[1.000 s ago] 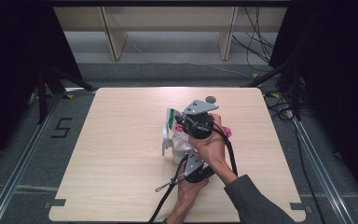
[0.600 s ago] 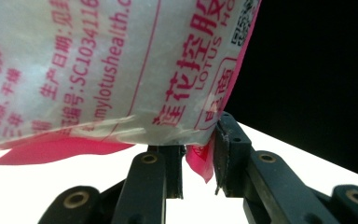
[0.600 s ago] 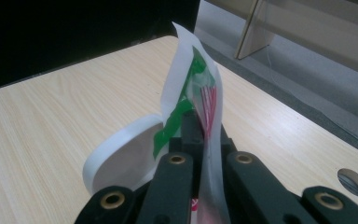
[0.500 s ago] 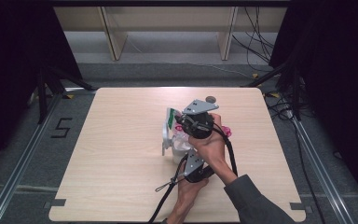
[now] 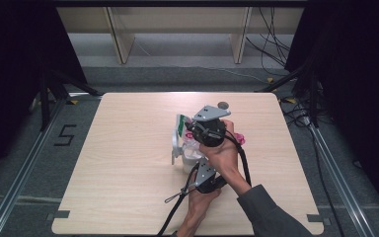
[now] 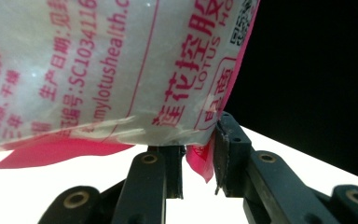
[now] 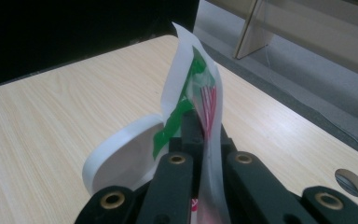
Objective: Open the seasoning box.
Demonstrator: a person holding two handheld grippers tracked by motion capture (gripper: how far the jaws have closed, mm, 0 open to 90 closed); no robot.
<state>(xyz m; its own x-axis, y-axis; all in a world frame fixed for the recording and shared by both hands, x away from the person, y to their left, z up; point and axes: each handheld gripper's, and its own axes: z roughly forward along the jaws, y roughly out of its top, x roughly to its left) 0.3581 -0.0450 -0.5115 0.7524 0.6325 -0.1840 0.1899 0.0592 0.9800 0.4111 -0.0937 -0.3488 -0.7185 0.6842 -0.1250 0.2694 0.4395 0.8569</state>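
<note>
The pale wood-grain bench (image 5: 118, 168) carries nothing loose near the work; both claws meet over its middle, which keeps the load above a surface should it slip. The largest thing held is a translucent white plastic pouch printed with pink Chinese lettering (image 6: 98, 70). In the left gripper view it hangs just above and across the left claw (image 6: 199, 161), whose jaws are closed on the pouch's lower pink corner, probably to anchor it while the other hand works.

The right claw (image 7: 200, 135), farther from the person and just beyond the left one in the high view (image 5: 205, 131), is clamped on a thin white sheet with a green printed band (image 7: 186, 93). This rises upright from between its jaws and curls down to the claw's left, with a clear film showing pink stripes pressed beside it. Whether sheet and pouch are one package cannot be told. Two opposed grips on thin edges suggest pulling the packaging apart.

A small round hole (image 7: 350, 181) sits in the bench, right of the right claw.
</note>
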